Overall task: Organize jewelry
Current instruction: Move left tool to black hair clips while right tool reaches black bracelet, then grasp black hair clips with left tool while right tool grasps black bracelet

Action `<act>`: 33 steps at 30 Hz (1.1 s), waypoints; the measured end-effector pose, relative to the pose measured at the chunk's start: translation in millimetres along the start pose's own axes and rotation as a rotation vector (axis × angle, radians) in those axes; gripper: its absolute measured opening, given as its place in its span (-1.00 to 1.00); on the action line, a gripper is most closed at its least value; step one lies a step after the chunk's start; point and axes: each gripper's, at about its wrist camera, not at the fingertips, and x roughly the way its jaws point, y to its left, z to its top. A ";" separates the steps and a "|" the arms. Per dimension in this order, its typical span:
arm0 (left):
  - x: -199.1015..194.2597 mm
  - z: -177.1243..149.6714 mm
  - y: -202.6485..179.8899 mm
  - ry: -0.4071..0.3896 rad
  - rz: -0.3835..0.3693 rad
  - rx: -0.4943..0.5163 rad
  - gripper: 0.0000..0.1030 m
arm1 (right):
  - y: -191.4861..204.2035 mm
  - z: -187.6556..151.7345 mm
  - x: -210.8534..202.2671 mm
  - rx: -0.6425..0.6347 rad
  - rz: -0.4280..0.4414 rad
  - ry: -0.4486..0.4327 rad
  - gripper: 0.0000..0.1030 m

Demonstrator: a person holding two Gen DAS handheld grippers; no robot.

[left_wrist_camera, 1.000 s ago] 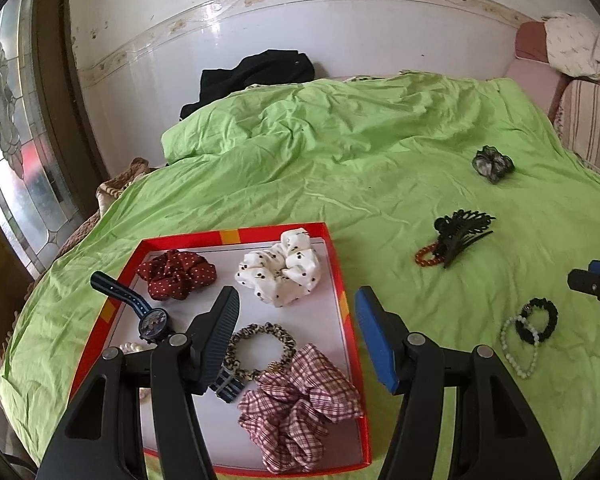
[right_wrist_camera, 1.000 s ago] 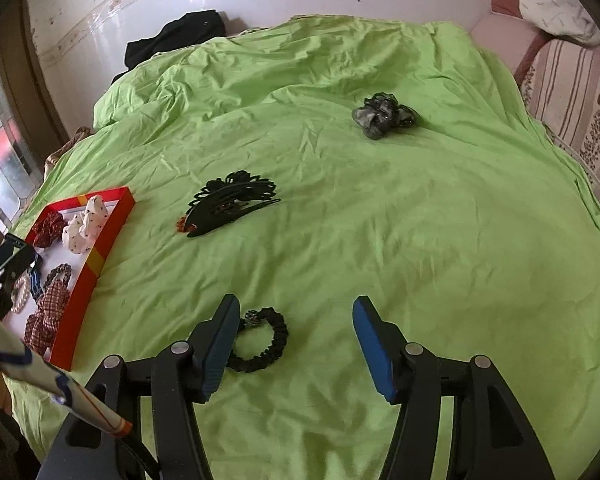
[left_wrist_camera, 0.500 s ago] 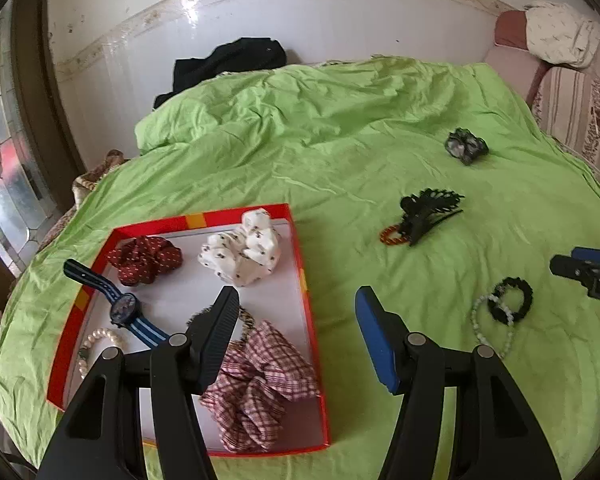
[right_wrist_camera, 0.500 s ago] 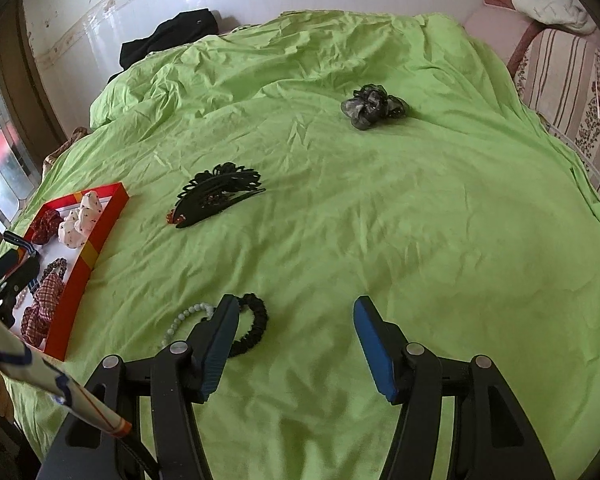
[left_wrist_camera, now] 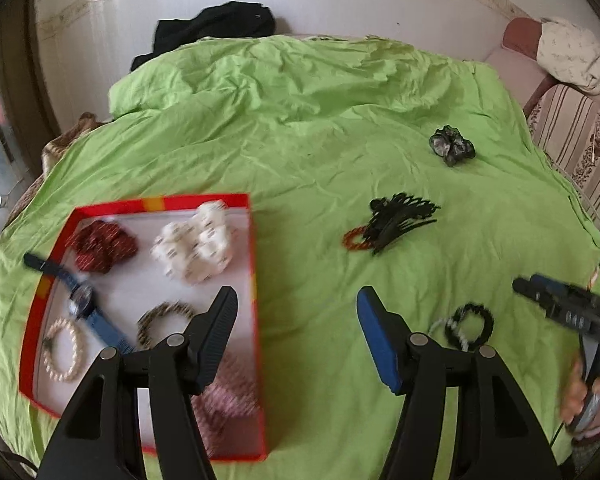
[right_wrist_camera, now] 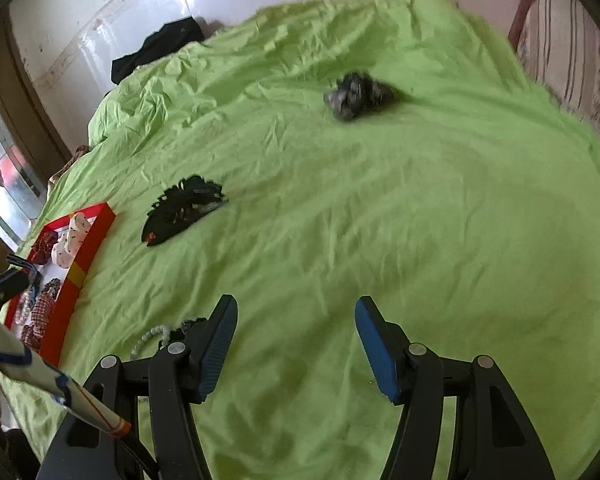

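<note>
A red tray [left_wrist_camera: 254, 280] lies on the green bed at the left and holds several scrunchies, a blue watch [left_wrist_camera: 85, 306] and a pearl bracelet [left_wrist_camera: 62, 354]. My left gripper [left_wrist_camera: 296, 320] hovers open and empty over the tray's right rim. On the sheet lie a black claw clip [left_wrist_camera: 400, 218] with a red bead bracelet [left_wrist_camera: 354, 240], a grey scrunchie [left_wrist_camera: 452, 146], and a black hair tie [left_wrist_camera: 472, 322] touching a white bead bracelet [left_wrist_camera: 440, 326]. My right gripper [right_wrist_camera: 296, 330] is open over bare sheet. The hair tie [right_wrist_camera: 186, 326] and the bead bracelet [right_wrist_camera: 150, 338] sit just left of its left finger.
A black garment [left_wrist_camera: 216, 32] lies at the far edge of the bed by the white wall. A striped cushion [left_wrist_camera: 572, 136] and a pink pillow border the right side. A hand [left_wrist_camera: 588, 396] holds the right gripper [left_wrist_camera: 540, 294] at the right edge. A window is at the left.
The left gripper swung right, off the tray's middle to its right rim. The right gripper shifted right, so the black hair tie went from between its fingers to behind its left finger.
</note>
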 end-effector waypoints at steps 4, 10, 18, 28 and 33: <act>29.6 24.4 -22.3 0.026 -0.044 0.026 0.19 | -0.2 0.3 2.7 0.007 0.066 0.019 0.28; 76.1 48.6 -55.2 0.092 -0.122 0.071 0.19 | 6.9 -4.6 16.1 -0.005 0.118 0.065 0.28; 115.5 64.0 -112.8 0.129 -0.130 0.313 0.19 | 8.1 -8.0 28.3 0.009 0.206 0.101 0.21; 155.1 63.2 -126.9 0.205 -0.133 0.405 -0.34 | 21.9 -10.8 41.5 -0.026 0.256 0.130 0.17; 154.3 63.5 -128.6 0.183 -0.124 0.387 -0.79 | 37.3 -16.2 44.9 -0.101 0.247 0.149 -0.70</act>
